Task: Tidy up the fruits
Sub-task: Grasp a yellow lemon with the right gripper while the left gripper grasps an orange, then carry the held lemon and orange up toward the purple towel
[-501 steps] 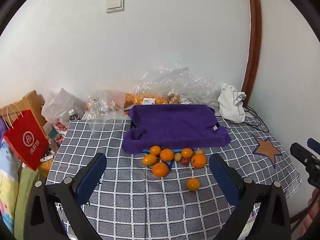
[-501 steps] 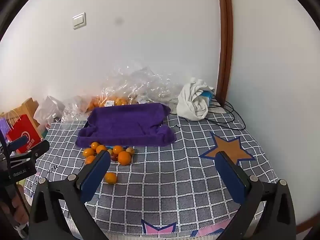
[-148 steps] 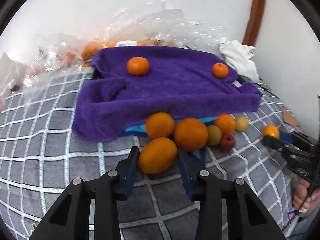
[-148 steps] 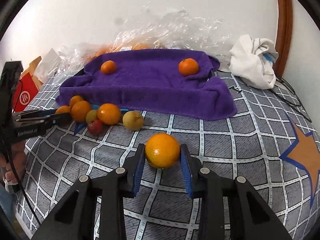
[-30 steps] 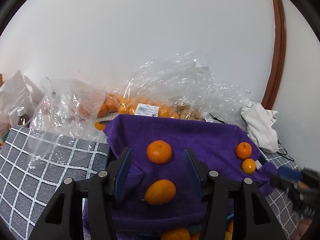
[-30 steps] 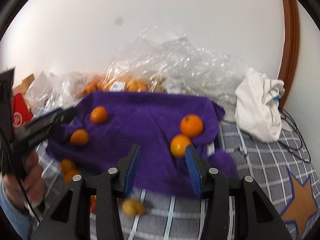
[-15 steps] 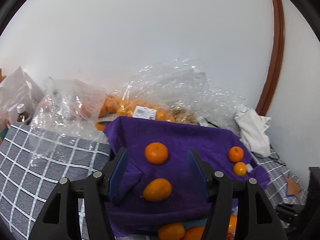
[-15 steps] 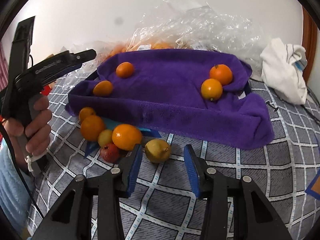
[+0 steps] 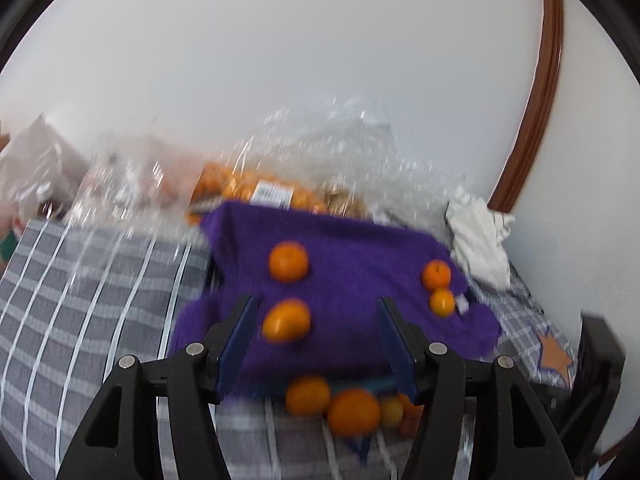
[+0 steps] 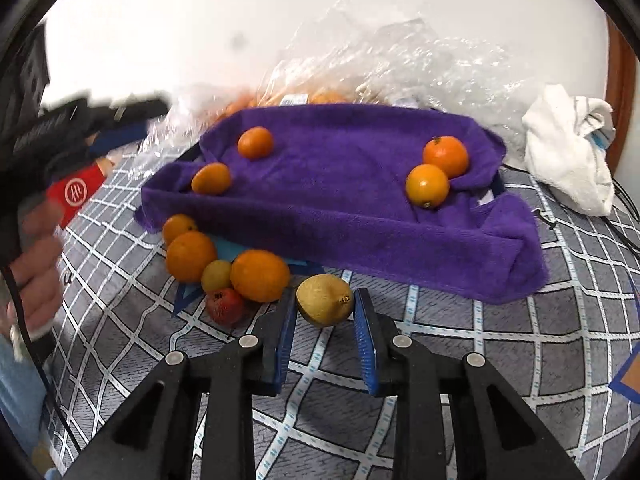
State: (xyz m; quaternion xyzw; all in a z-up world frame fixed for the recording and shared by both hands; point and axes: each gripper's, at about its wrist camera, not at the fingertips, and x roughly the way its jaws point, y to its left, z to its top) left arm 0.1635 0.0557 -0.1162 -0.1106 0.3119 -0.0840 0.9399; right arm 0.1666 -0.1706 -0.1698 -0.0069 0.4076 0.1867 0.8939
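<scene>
Right tongs (image 10: 325,312) closing around yellow-brown fruit (image 10: 325,299) on checked surface (image 10: 480,344), pads at its sides. Left tongs (image 9: 316,338) part-open, empty, above purple towel (image 9: 352,280).

Four oranges (image 10: 427,186) on purple towel (image 10: 344,200); others lie before it.

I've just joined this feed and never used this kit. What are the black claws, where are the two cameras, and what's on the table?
No robot here: a person holds a two-finger gripper in each hand, each carrying a fisheye camera looking along its fingers. The left wrist view shows the left gripper open and empty above the purple towel, which holds four oranges. In the right wrist view, the right gripper has its jaws closing around a yellow-brown fruit on the checked tablecloth, beside loose oranges.
</scene>
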